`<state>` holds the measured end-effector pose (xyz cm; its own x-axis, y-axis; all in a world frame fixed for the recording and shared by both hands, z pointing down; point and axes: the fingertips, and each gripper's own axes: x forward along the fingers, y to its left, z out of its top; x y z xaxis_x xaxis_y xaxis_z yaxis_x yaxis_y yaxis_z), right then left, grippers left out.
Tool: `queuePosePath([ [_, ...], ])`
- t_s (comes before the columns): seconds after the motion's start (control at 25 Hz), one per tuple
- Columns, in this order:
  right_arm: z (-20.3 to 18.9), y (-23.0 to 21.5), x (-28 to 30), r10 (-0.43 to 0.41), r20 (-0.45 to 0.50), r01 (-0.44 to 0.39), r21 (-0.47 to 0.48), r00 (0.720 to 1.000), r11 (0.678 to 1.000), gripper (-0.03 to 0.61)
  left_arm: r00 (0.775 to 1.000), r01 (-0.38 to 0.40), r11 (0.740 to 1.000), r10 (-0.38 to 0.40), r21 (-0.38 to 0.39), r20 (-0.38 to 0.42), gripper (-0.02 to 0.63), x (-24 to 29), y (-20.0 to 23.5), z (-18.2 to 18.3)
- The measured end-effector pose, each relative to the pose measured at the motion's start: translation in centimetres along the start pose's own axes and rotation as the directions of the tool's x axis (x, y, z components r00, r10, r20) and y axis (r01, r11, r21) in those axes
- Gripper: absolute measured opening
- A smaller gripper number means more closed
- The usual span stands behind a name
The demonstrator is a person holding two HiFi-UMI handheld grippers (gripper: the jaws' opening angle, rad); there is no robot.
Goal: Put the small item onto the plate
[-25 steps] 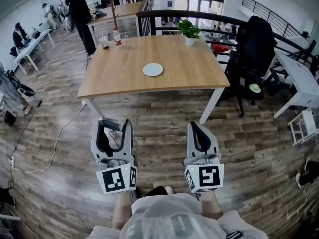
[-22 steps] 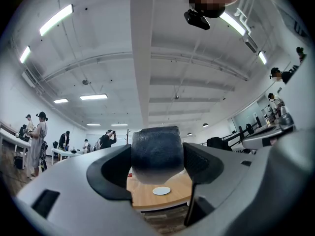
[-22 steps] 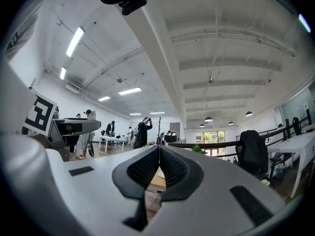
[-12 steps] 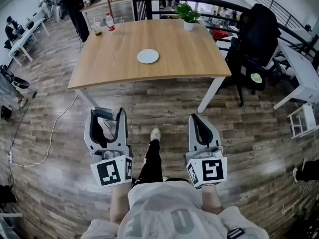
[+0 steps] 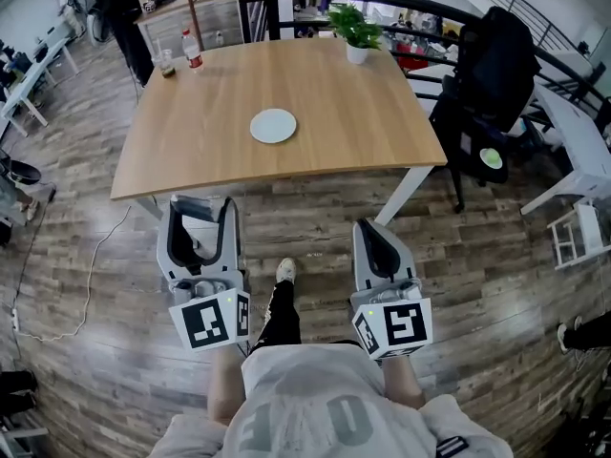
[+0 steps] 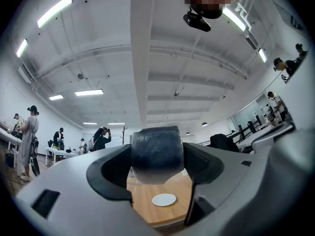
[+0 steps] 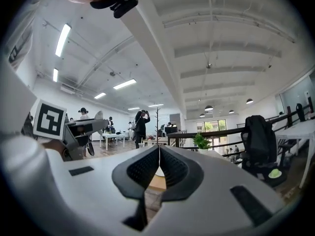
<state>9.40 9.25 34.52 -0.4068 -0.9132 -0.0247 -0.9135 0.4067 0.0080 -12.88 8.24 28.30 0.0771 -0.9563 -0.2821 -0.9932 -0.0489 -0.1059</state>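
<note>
Jaws of the L gripper [image 5: 201,208] are clamping a small dark item [image 6: 156,154] w/ a rough skin; it is filling the gap btw them at the centre of the left gripper view, well apart from the plate [image 5: 273,125]. R gripper [image 5: 372,232] is holding nothing, its jaws pressing flat together w/ no gap in the right gripper view. Both grippers are hanging over the plank floor [image 5: 477,284] in the lower half of the head view, L at lower left and R at lower right, each pointing up-frame toward the wooden table [image 5: 372,132]. L tips are sitting just short of the table's near edge. Plate, round and white, is lying on the table just left of centre in the upper part of the frame. A potted plant [image 5: 355,29] is standing at the table's far edge, top centre; a bottle [image 5: 194,51] and a cup [image 5: 167,62] are standing together at its upper-left corner. Person's shoe [image 5: 284,271] is showing btw the two grippers
</note>
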Motion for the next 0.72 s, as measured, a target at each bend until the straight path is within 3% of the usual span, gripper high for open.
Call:
queuePosePath([
  [0.28, 3.6, -2.0, 10.9, -0.005, 0.032, 0.006, -0.016, 0.999, 1.0, 0.018, 1.0, 0.004, 1.0, -0.004, -0.006, 0.002, 0.324, 10.1, 3.1, -0.8],
  [0.72, 5.0, -3.5, 26.7, -0.016, 0.014, 0.017, -0.064, 1.0, 0.998, 0.018, 1.0, -0.018, 0.999, 0.018, -0.047, 0.016, 0.324, 24.9, 9.6, -4.4],
])
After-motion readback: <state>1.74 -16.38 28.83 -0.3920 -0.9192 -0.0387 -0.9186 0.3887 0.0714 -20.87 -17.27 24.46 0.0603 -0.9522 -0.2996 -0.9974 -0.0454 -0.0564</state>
